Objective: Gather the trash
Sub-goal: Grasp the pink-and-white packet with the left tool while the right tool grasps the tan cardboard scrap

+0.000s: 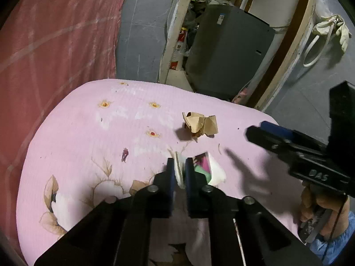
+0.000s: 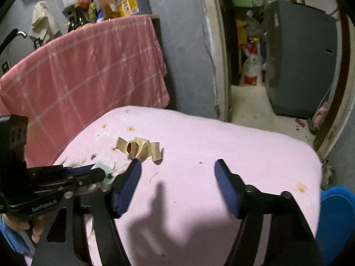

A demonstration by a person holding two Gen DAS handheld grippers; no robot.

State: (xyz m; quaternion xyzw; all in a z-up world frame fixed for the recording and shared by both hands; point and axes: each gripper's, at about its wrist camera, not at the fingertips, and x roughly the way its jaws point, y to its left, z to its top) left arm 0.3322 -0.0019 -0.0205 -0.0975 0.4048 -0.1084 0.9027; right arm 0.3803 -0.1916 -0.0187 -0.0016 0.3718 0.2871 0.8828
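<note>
While the left tool (image 1: 179, 173) sits low at centre of its own view, clamped together on a whitish wrapper (image 1: 180, 170) with pink and green inside, the crumpled brown paper (image 1: 200, 125) lies on the pink desk (image 1: 88, 144) just above and right of it. Across in the right-hand view, the same brown paper (image 2: 139, 148) rests just above the right tool's (image 2: 177, 166) left fingertip (image 2: 135, 166), its length running left to right; the jaws stand apart and empty. I judge the right tool nearer. "GenRoboLAI" and "DAS" mark the handles.
</note>
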